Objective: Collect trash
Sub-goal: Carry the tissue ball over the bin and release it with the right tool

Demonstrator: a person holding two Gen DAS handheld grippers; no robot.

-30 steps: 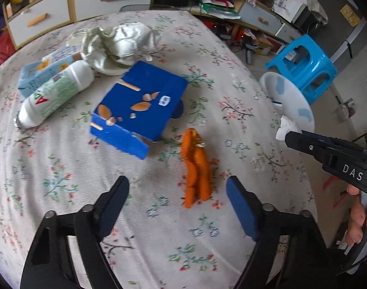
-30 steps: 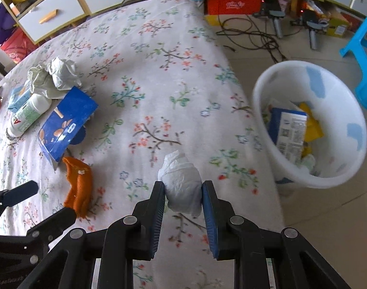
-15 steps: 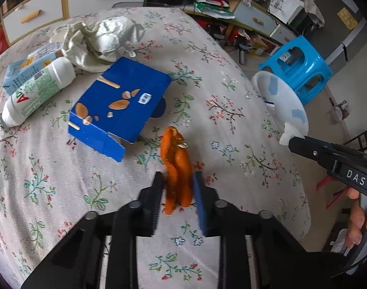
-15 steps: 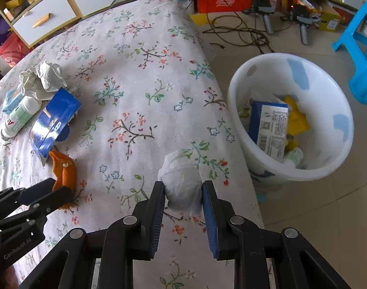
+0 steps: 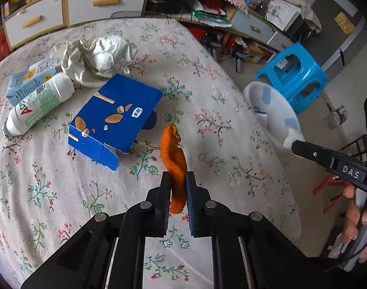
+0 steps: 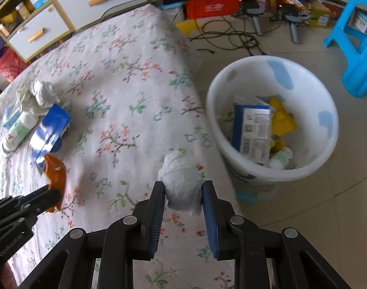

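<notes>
Both raised: left claw [image 5: 178, 190] pinching orange peel [image 5: 173, 159], right claw [image 6: 183, 192] clamping tissue wad [image 6: 182, 185].

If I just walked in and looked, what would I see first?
Probably the bright orange peel, pinched in the left gripper above the flowery tablecloth. Next, the white tissue wad clamped in the right gripper near the table's edge. Then the white bin on the floor, already holding a blue box and yellow scraps.
</notes>
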